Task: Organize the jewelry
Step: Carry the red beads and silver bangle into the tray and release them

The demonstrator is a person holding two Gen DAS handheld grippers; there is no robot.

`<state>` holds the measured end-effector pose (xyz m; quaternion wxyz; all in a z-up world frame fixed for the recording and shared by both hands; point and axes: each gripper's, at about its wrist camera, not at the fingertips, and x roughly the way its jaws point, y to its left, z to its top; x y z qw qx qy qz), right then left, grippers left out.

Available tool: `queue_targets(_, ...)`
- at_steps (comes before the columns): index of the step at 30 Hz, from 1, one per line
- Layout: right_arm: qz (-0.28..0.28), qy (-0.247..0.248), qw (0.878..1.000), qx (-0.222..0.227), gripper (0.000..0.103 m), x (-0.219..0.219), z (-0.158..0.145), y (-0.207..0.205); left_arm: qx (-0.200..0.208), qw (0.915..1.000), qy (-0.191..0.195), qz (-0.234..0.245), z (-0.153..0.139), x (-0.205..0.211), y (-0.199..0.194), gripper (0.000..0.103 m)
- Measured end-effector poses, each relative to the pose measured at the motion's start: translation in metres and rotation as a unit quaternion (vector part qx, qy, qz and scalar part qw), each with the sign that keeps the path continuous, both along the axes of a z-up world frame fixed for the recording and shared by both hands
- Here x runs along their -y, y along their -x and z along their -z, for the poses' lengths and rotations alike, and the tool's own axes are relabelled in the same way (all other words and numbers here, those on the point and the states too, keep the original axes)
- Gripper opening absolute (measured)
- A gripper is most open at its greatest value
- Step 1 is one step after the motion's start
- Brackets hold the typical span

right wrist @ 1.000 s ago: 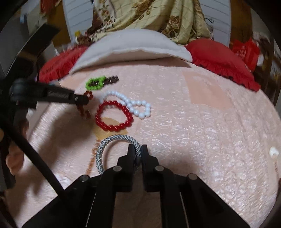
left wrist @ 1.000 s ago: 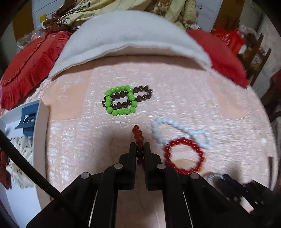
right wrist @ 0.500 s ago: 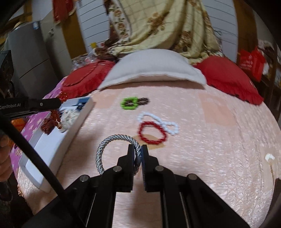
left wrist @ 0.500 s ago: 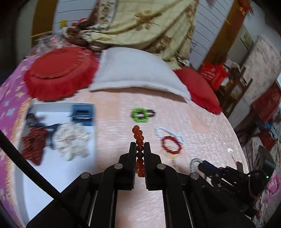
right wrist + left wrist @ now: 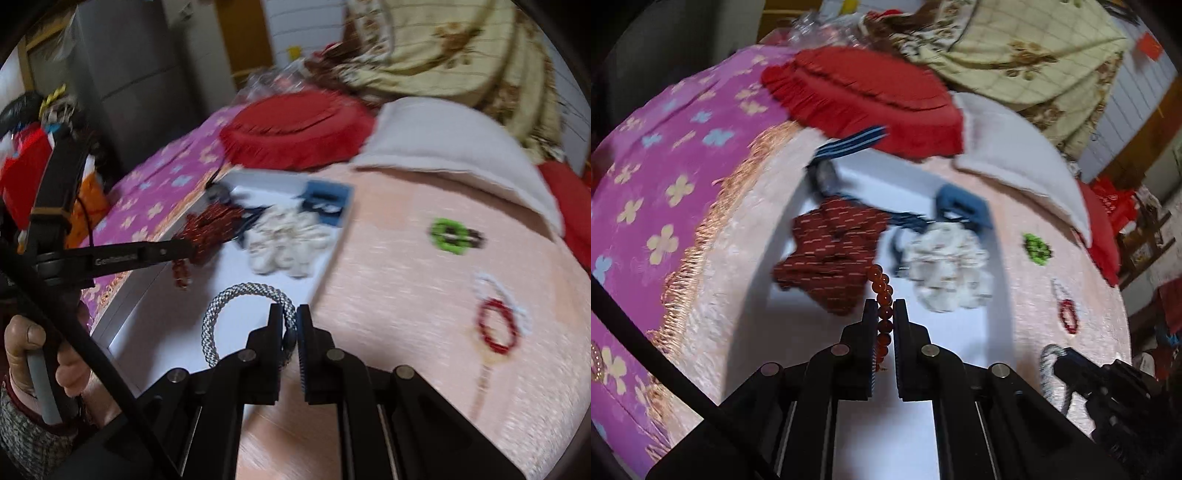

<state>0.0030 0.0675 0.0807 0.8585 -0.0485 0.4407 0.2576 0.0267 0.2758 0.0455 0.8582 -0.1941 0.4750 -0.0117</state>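
With both grippers over the white tray, left gripper pinching amber beads, right gripper clamping the grey cord bracelet, best lower onto bare tray before letting go.

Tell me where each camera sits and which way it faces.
Left wrist: on the left gripper, facing down at the white tray; its fingers pinch an amber bracelet.
Right wrist: on the right gripper, facing across the bed toward the tray; its fingers grip a grey rope bracelet; the left hand shows.
Shared: tray, both bracelets, green bracelet.
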Motion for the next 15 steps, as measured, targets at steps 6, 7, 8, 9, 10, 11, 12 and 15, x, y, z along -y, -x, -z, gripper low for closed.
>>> queue_targets(6, -0.009, 0.031, 0.999, -0.025, 0.007, -0.045, 0.033, -0.019, -0.049, 0.9986, -0.015, -0.009, 0.024, -0.015, -0.007, 0.0)
queue_targets(7, -0.007, 0.038, 0.999, -0.028, 0.007, -0.051, 0.038, -0.024, -0.052, 0.9986, -0.009, -0.008, 0.027, -0.017, -0.008, 0.0)
queue_targets(8, -0.004, 0.043, 0.999, -0.03, 0.007, -0.054, 0.042, -0.028, -0.055, 0.9984, -0.004, -0.007, 0.031, -0.019, -0.01, 0.0)
queue_targets(9, -0.003, 0.045, 0.998, -0.032, 0.007, -0.056, 0.044, -0.031, -0.056, 0.9984, 0.002, -0.009, 0.034, -0.021, -0.013, 0.0)
queue_targets(10, 0.0, 0.048, 0.998, -0.035, 0.007, -0.056, 0.047, -0.036, -0.051, 0.9986, 0.009, -0.009, 0.034, -0.022, -0.014, 0.0)
queue_targets(11, 0.004, 0.049, 0.998, -0.037, 0.007, -0.058, 0.049, -0.04, -0.049, 0.9987, 0.017, -0.007, 0.034, -0.023, -0.018, 0.0)
queue_targets(12, 0.008, 0.049, 0.998, -0.041, 0.007, -0.06, 0.051, -0.045, -0.046, 0.9986, 0.022, -0.008, 0.035, -0.024, -0.02, 0.0)
queue_targets(15, 0.015, 0.052, 0.998, -0.044, 0.007, -0.065, 0.055, -0.056, -0.04, 0.9986, 0.032, -0.012, 0.034, -0.025, -0.031, 0.0)
